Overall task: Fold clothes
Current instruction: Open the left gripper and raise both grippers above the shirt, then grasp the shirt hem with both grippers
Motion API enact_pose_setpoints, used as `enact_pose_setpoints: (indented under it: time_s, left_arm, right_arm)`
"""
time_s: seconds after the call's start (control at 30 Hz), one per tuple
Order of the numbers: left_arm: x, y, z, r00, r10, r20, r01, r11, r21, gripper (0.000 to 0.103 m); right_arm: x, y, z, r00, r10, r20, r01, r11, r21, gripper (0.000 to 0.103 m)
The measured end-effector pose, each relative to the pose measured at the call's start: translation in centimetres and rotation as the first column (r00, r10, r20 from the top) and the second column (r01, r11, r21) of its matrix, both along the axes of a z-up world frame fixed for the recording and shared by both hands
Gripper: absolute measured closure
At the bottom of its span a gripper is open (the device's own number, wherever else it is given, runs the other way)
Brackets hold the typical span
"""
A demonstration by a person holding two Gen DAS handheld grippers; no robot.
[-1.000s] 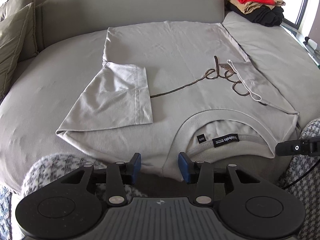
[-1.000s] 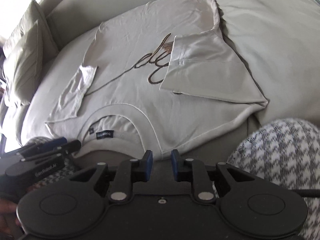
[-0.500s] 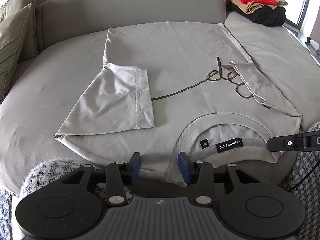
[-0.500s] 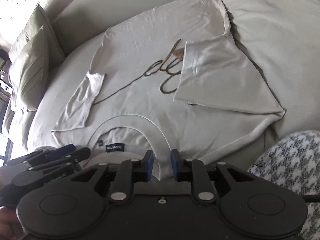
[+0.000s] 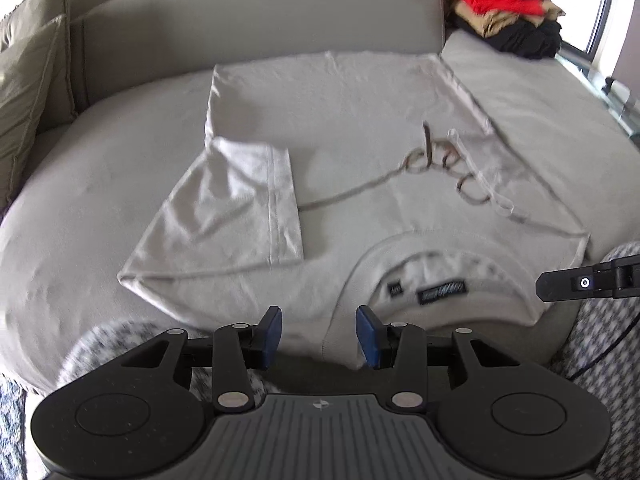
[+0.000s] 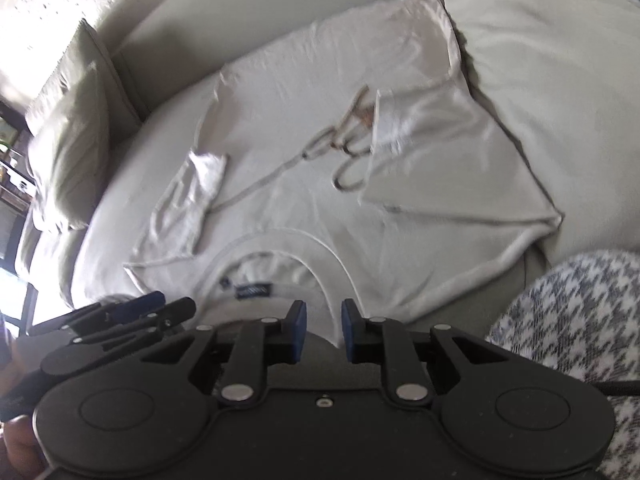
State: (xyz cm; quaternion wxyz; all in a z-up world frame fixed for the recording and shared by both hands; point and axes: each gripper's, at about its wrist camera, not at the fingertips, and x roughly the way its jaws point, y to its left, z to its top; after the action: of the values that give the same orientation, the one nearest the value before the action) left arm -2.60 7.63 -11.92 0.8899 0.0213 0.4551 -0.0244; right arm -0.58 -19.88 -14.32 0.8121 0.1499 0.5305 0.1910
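A light grey T-shirt (image 5: 340, 128) with brown script lettering lies flat on the sofa seat, collar nearest me, both sleeves folded inward over the body. It also shows in the right wrist view (image 6: 320, 128). My left gripper (image 5: 319, 334) is open and empty, just short of the shirt's near edge, left of the collar (image 5: 436, 264). My right gripper (image 6: 323, 330) is open by a narrow gap and empty, at the near edge right of the collar (image 6: 280, 248). The right gripper's tip (image 5: 576, 282) shows at the left wrist view's right edge.
A stack of folded clothes (image 5: 508, 12), red on top, sits on the far right of the sofa. Olive cushions (image 5: 28, 80) lean at the left. The sofa backrest (image 5: 256, 20) rises behind the shirt. Houndstooth fabric (image 6: 568, 320) lies at the near right.
Both grippers have moved forward and up over the shirt's near edge; the shirt sits lower in both views. The shirt itself has not moved.
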Motion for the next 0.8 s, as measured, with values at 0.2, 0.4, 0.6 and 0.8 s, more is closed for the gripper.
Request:
enact_pose_setpoints:
  time_s: [0.2,0.4,0.6,0.8]
  left_arm:
    - [0.5,1.5,4.9,0.993,0.026,0.113,-0.022,0.999,-0.034,0.063]
    - [3.7,3.3,9.6,0.985,0.057,0.163,-0.053,0.998,-0.034,0.061]
    - [8.7,5.7,12.1,0.974,0.074,0.215,-0.065,0.997,-0.048,0.056]
    - [15.9,8.2,9.5,0.976,0.137,0.171,-0.133,0.991,-0.035,0.055]
  right_arm:
    - [0.3,-0.3,4.7,0.996,-0.012,0.091,0.006,0.998,0.066,0.079]
    - [3.0,-0.6,10.3,0.978,-0.037,0.204,0.017,0.995,0.102,0.065]
    - [8.0,-1.6,13.8,0.954,-0.119,0.275,0.086,0.988,0.132,0.050]
    - [15.2,-2.7,11.7,0.942,-0.203,0.268,0.175,0.977,0.125,0.047]
